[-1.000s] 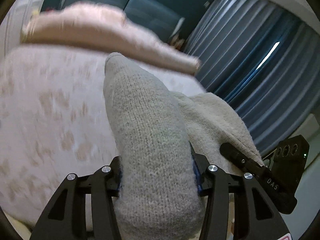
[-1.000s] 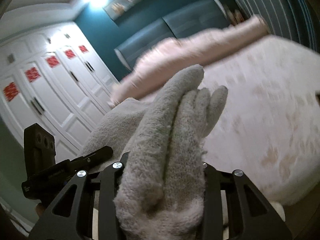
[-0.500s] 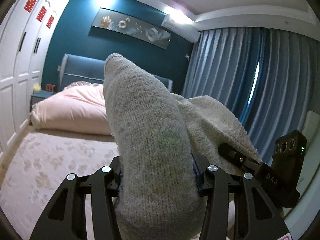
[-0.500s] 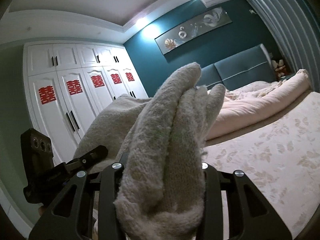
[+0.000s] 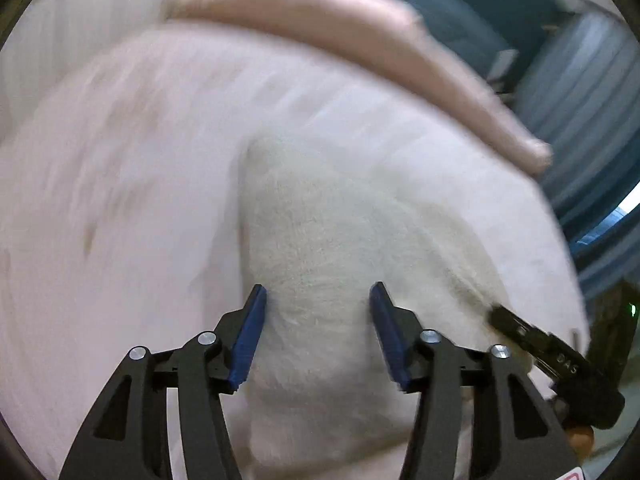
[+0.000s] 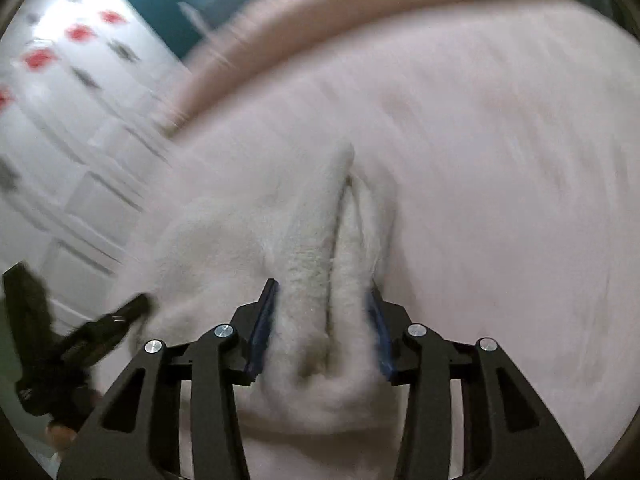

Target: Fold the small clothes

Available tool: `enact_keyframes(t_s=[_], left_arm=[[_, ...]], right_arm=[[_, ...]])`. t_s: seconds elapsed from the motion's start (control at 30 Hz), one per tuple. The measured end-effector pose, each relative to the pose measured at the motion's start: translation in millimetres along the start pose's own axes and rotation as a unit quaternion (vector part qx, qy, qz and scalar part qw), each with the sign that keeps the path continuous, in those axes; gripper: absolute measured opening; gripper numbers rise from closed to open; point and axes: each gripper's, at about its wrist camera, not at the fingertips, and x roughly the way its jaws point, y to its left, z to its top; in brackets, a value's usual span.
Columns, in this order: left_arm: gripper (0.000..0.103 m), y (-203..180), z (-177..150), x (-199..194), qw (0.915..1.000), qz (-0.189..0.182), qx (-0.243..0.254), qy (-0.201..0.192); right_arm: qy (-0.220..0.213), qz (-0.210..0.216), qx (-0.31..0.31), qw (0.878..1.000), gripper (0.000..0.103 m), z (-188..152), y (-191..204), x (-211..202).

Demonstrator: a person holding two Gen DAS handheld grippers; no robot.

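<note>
A cream knitted garment (image 5: 320, 248) hangs between both grippers over the pale bedspread (image 5: 120, 184). My left gripper (image 5: 318, 300) has blue pads on either side of a thick fold of it; the jaws stand fairly wide and the fold fills the gap. My right gripper (image 6: 322, 294) is closed on a bunched, doubled edge of the same garment (image 6: 308, 240). The other gripper shows at the right edge of the left wrist view (image 5: 560, 356) and at the left edge of the right wrist view (image 6: 72, 336). Both views are motion-blurred.
A rolled pink duvet (image 5: 360, 36) lies across the far side of the bed. A dark blue headboard (image 5: 448, 4) and blue curtains (image 5: 580, 92) are behind it. White wardrobe doors with red stickers (image 6: 60, 80) stand to the left.
Both grippers have swung down from facing the room to facing the bed, carrying the garment. The left gripper's blue pads now show, with the jaws wider around the fold.
</note>
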Motion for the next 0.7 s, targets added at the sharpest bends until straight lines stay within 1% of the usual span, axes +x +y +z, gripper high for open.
enact_keyframes(t_s=[0.03,0.07,0.13,0.2,0.27,0.33,0.37,0.4,0.43,0.47,0.5,0.53,0.57,0.6,0.67,0.7], left_arm=[[0.058,12,-10,-9,0.9990,-0.038,-0.012,-0.021],[0.060,18,-15,-16,0.9984,-0.044,-0.022,-0.027],[0.059,26,-19,-35,0.9980,-0.037,-0.032,-0.038],[0.059,24,-15,-49,0.9978,-0.029,-0.027,-0.052],[0.059,19,-3,-53,0.9974,-0.034,-0.023,-0.059],[0.059,1,2,-54,0.9974,-0.044,-0.017,-0.056],[0.059,-7,3,-52,0.9974,-0.047,-0.010,-0.053],[0.059,-13,7,-48,0.9975,-0.046,-0.001,-0.054],[0.059,-17,11,-43,0.9977,-0.041,0.010,-0.052],[0.059,-24,11,-38,0.9981,-0.033,0.022,-0.047],[0.056,-28,11,-28,0.9987,-0.017,0.036,-0.033],[0.053,-31,9,-22,0.9988,-0.001,0.045,-0.021],[0.050,-30,7,-17,0.9985,0.014,0.050,-0.019],[0.049,-27,4,-14,0.9977,0.034,0.056,-0.017],[0.052,-20,-2,-10,0.9974,0.046,0.054,-0.004],[0.052,-13,-5,-6,0.9983,0.040,0.043,0.004]], right_arm=[[-0.015,0.034,0.014,0.999,0.048,-8,-10,-7],[-0.022,0.037,0.023,0.999,0.052,-13,-15,-16],[-0.043,0.031,0.024,0.998,0.054,-12,-18,-37],[-0.057,0.028,0.008,0.998,0.054,-2,-7,-49],[-0.052,0.020,-0.010,0.998,0.054,11,5,-46],[-0.044,0.022,-0.018,0.999,0.054,24,18,-31],[-0.032,0.014,-0.024,0.999,0.054,30,24,-19],[-0.029,0.000,-0.031,0.999,0.053,35,26,-12],[-0.026,-0.010,-0.042,0.999,0.042,36,30,-5],[-0.021,-0.014,-0.055,0.998,0.028,38,34,1],[-0.014,-0.019,-0.064,0.998,0.016,40,36,6],[-0.016,-0.011,-0.064,0.998,0.014,41,37,3],[-0.029,0.002,-0.063,0.998,0.013,39,39,-6],[-0.045,0.008,-0.070,0.997,0.013,38,42,-18],[-0.057,-0.003,-0.078,0.995,0.013,33,41,-23],[-0.040,-0.023,-0.075,0.996,0.013,28,34,-10]])
